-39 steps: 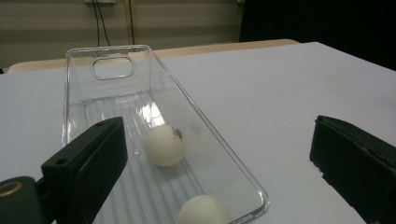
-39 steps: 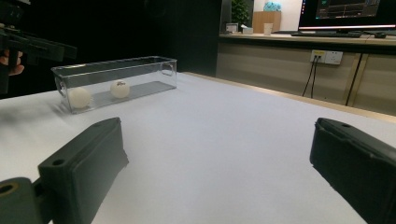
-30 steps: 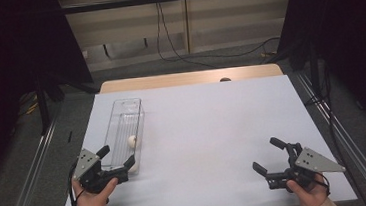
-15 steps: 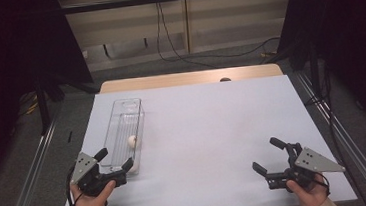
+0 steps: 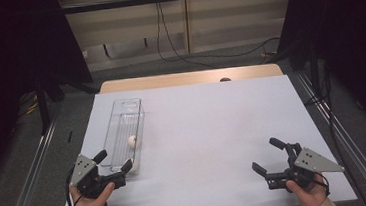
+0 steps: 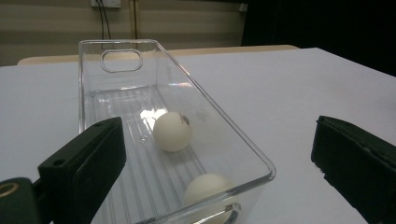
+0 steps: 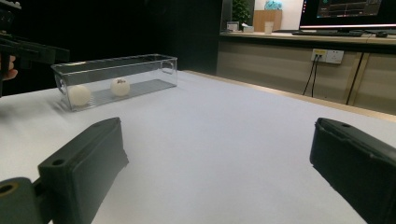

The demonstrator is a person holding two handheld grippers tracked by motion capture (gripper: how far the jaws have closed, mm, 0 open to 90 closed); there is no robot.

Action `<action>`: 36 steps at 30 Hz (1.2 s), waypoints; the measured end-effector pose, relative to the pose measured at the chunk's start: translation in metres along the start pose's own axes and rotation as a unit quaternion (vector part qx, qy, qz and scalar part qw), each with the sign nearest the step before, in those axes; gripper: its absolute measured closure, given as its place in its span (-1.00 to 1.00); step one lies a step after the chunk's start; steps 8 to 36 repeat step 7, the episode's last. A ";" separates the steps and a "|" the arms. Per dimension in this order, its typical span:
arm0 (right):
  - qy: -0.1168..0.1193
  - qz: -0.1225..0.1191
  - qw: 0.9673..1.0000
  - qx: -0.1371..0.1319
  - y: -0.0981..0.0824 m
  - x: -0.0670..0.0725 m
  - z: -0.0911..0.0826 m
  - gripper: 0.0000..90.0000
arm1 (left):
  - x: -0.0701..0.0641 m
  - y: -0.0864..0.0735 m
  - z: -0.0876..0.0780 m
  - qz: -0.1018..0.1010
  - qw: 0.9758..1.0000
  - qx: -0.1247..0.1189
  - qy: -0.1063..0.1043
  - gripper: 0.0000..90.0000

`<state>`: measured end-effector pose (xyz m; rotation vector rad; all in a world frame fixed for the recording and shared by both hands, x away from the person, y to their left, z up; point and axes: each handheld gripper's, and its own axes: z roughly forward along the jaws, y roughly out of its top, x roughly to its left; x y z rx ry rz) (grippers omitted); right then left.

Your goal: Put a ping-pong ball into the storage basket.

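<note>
A long clear plastic tray (image 5: 117,125) (image 6: 233,140) (image 7: 140,60) lies on the left part of the white table. Two white balls rest in it: one near the middle (image 5: 132,141) (image 6: 173,131) (image 7: 120,87), one at its near end (image 6: 208,189) (image 7: 79,95). My left gripper (image 5: 114,167) (image 6: 215,177) is open, its jaws on either side of the tray's near end, holding nothing. At the front right, well away from the tray, my right gripper (image 5: 269,154) (image 7: 217,172) stands open and empty above bare table.
The white table sheet (image 5: 213,130) stretches between the two grippers. A wooden edge (image 5: 189,78) runs along the far side. Metal rails (image 5: 345,139) flank the table, and cables (image 5: 176,43) hang at the back wall.
My left gripper has drawn back a little toward the person and to the left, along the tray's near end. The right gripper has not moved.
</note>
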<state>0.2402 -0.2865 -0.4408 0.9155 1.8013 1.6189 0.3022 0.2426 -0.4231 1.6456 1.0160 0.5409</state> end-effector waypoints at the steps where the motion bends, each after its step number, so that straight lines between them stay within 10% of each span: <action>1: 0.000 -0.001 1.000 0.000 0.000 0.000 0.000 -0.94 | 0.000 0.000 0.000 0.002 1.000 0.002 0.001 -0.93; 36: 0.000 -0.003 1.000 0.002 -0.001 0.000 0.000 -0.94 | 0.000 -0.001 0.000 0.000 1.000 -0.001 0.000 -0.93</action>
